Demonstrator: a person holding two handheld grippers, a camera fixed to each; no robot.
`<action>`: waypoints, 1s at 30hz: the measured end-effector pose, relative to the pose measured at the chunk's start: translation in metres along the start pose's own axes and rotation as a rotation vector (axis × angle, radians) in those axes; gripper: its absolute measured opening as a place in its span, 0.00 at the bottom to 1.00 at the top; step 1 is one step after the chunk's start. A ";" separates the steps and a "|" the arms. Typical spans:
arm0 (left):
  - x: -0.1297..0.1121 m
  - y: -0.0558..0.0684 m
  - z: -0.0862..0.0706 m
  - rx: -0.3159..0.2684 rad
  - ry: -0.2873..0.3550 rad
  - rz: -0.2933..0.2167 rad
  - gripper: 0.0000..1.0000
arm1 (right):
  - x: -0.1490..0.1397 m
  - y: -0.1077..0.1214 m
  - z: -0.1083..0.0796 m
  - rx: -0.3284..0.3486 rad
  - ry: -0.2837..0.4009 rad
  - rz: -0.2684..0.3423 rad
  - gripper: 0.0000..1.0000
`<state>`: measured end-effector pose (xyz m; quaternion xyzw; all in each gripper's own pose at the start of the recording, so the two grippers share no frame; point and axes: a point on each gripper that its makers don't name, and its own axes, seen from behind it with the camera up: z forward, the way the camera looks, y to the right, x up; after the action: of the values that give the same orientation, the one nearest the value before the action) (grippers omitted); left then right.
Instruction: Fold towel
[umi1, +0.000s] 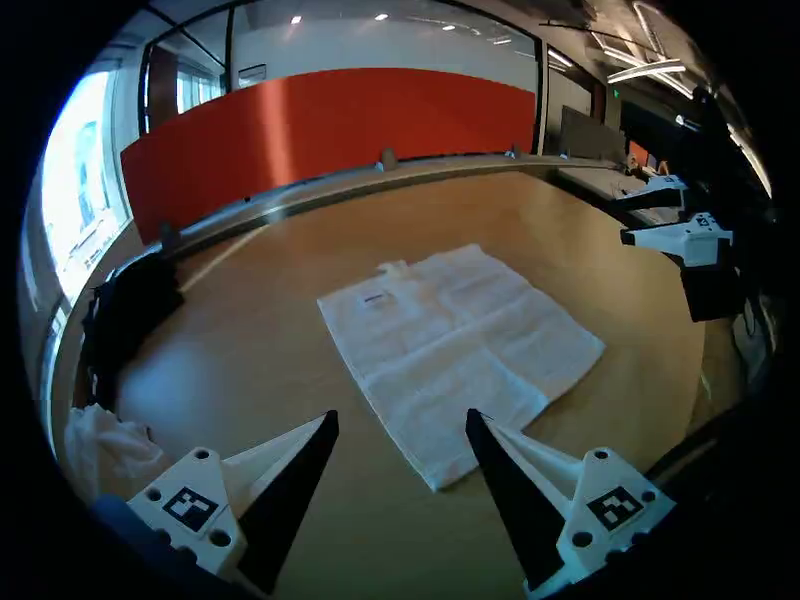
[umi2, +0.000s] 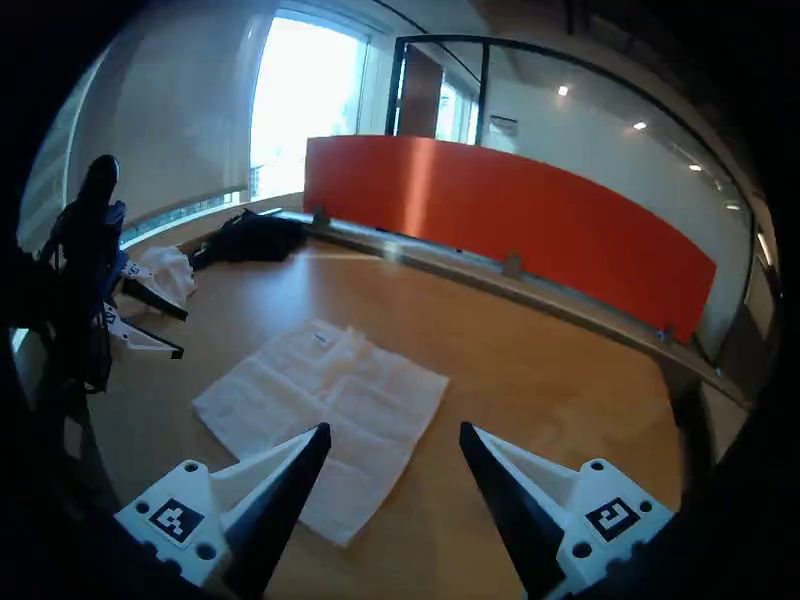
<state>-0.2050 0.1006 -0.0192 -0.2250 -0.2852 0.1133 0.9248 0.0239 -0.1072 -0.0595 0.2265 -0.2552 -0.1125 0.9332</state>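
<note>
Nearest, the left claw (umi1: 400, 415) hovers with its fingers spread apart and empty, aimed at the closest corner of the white towel (umi1: 460, 340). The right claw (umi2: 393, 428) is likewise parted and empty, facing the towel from another side, probably so each can take an edge. The towel lies spread open, not yet folded, mid-surface on the wooden tabletop (umi1: 400, 530), with room around it. Farther off, a crumpled white cloth (umi1: 100, 450) and a dark bag (umi1: 130, 310) sit aside near the edge. Beyond stands an orange partition (umi1: 330, 130).

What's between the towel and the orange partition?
Bare wooden tabletop from towel to the orange partition, shown in the right gripper view.
</note>
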 end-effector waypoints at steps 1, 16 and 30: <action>-0.005 0.002 0.004 -0.004 -0.011 0.002 0.94 | -0.007 -0.001 0.003 0.002 -0.009 -0.001 1.00; -0.069 0.021 0.042 -0.043 -0.150 -0.007 0.94 | -0.102 -0.030 0.039 0.070 -0.153 -0.018 1.00; -0.084 0.036 0.050 -0.068 -0.182 -0.002 0.93 | -0.152 -0.043 0.047 0.135 -0.248 -0.034 0.83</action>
<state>-0.3047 0.1214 -0.0395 -0.2447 -0.3719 0.1227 0.8870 -0.1330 -0.1128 -0.1086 0.2776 -0.3718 -0.1381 0.8750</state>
